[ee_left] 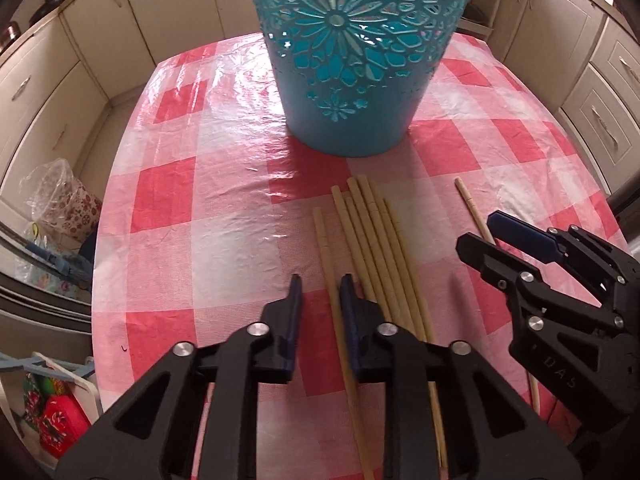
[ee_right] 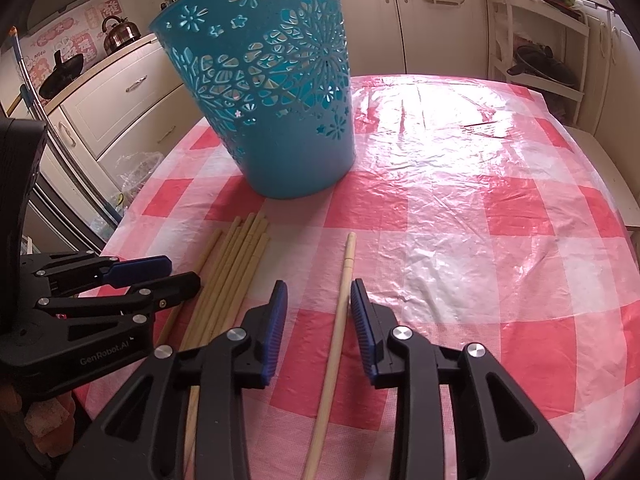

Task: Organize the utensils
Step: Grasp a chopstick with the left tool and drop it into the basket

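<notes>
Chopsticks (ee_left: 372, 248) lie bundled on the checked counter (ee_left: 224, 240) before the blue basket (ee_left: 352, 60). Light, stiff, slippery: pinch mid-shaft. Left gripper (ee_left: 320, 292) looks clamped on the leftmost stick; right gripper (ee_right: 318, 300) straddles a stray chopstick (ee_right: 340, 304), jaws apart, not pinching.

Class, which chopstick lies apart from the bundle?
The lone chopstick between the right hand-held gripper's fingers; the other chopsticks lie bunched together.

I see a pink-and-white checked plastic tablecloth (ee_right: 440, 216) under my grippers, cream kitchen cabinets (ee_right: 120, 92) beyond, a steel kettle (ee_right: 120, 34) far left.
</notes>
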`<control>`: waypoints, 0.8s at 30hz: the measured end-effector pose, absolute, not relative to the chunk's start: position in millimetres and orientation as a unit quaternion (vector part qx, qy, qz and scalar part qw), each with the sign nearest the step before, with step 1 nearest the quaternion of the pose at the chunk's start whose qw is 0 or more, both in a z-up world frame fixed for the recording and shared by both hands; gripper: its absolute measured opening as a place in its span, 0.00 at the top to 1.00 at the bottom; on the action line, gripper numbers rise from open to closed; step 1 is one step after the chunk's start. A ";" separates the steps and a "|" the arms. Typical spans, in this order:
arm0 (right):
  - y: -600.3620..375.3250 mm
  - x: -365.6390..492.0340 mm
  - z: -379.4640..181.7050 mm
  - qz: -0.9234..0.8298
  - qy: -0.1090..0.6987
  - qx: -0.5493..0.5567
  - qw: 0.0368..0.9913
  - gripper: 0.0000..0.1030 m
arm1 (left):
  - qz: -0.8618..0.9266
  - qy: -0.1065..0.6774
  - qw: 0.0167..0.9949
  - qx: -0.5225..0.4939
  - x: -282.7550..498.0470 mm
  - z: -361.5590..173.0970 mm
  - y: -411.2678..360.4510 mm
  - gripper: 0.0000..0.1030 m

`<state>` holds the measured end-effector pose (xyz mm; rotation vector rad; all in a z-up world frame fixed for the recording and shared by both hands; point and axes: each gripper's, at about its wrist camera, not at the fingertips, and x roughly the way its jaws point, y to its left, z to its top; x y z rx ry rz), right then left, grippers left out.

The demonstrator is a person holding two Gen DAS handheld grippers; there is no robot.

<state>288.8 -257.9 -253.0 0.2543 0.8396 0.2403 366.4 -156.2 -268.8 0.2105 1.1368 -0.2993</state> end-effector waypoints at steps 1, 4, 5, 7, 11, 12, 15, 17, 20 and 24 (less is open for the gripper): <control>-256.6 288.9 -253.0 0.117 0.405 0.122 0.898 0.65 | -0.149 0.536 0.825 0.102 364.8 -268.2 -158.4 0.96; -255.1 288.7 -252.8 0.119 0.405 0.120 0.899 0.63 | -0.149 0.531 0.827 0.111 358.5 -267.8 -158.5 0.96; -254.5 288.6 -252.9 0.119 0.404 0.121 0.899 0.63 | -0.146 0.530 0.829 0.104 356.5 -266.3 -154.7 0.96; -252.9 288.7 -252.9 0.120 0.404 0.121 0.899 0.63 | -0.147 0.525 0.835 0.080 350.8 -257.2 -143.3 0.96; -251.7 288.3 -252.7 0.121 0.404 0.121 0.898 0.61 | -0.187 0.483 0.855 0.028 332.2 -210.7 -121.7 0.96; -251.1 288.2 -252.6 0.121 0.404 0.120 0.899 0.61 | -0.202 0.470 0.859 0.016 329.4 -195.1 -118.7 0.96; -251.0 288.0 -252.7 0.121 0.404 0.120 0.899 0.59 | -0.226 0.420 0.879 -0.001 327.3 -144.5 -116.8 0.96; -250.9 287.8 -252.7 0.121 0.404 0.119 0.899 0.59 | -0.236 0.379 0.894 -0.018 335.0 -111.1 -117.3 0.96; -251.2 287.9 -252.6 0.121 0.404 0.120 0.899 0.59 | -0.232 0.308 0.922 -0.045 354.7 -66.6 -124.0 0.96; -251.3 287.9 -252.6 0.123 0.403 0.121 0.899 0.57 | -0.204 0.226 0.949 -0.086 390.6 -34.5 -133.6 0.96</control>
